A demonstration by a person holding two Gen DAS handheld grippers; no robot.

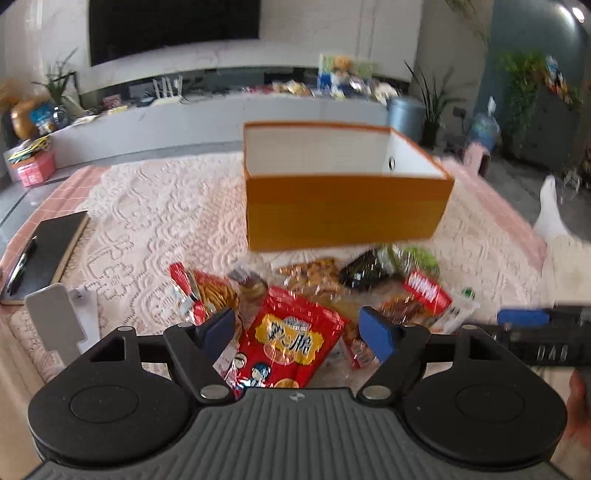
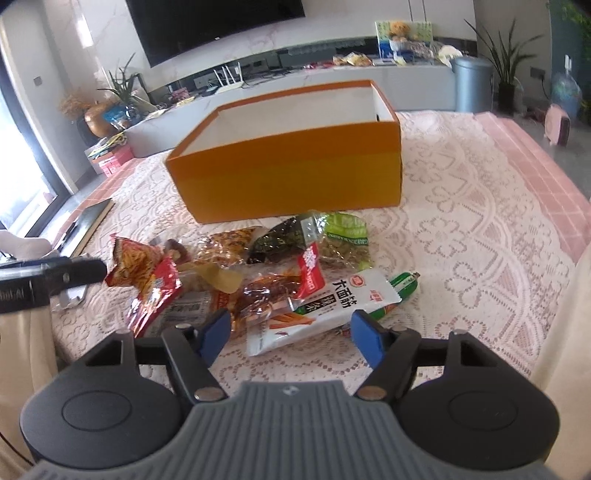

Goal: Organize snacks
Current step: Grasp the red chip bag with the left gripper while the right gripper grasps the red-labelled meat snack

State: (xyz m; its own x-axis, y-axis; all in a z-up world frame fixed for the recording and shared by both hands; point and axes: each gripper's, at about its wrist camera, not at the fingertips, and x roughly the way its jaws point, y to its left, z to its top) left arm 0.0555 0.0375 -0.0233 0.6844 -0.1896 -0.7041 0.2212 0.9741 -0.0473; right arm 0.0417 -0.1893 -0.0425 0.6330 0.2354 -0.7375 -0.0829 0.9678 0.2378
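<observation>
**Both grippers open over snack pile, orange box empty behind**

Nearest the left wrist camera: left gripper (image 1: 297,328), blue pads spread wide, nothing pinched; the red crisp bag (image 1: 291,341) lies under the gap, pads not pressing it. Right gripper (image 2: 291,334) likewise spread, hovering over the near edge of the white gluten-strip pouch (image 2: 321,306), no contact that I can confirm.

Where the task's things are: snack pile loose on the cloth just in front of the orange cardboard box (image 2: 288,162). Box is open-topped, white inside; no snacks in the part that shows, floor hidden. Pile includes a red noodle-snack bag (image 2: 142,273), a clear packet of nuts (image 2: 225,245), a dark seaweed pack (image 2: 284,238), a green pea packet (image 2: 345,236) and a green sausage stick (image 2: 397,291), several overlapping.

Handling, my judgement: all light, soft, crinkly foil or plastic pouches; slick film, likely to slide or buckle. Crisps inside are fragile, so pinch a sealed edge or corner, not the puffed middle. The sausage is firmer and round, may roll; grip across its middle. Overlaps mean lifting one could drag its neighbours.

Surface: lace tablecloth (image 2: 461,236) over pink checked cloth, textured, some give. A black notebook (image 1: 51,247) with pen sits at the left edge.

Room: living room, wall TV (image 1: 173,26), low white console cluttered with items, potted plants, grey bin (image 2: 471,81).
</observation>
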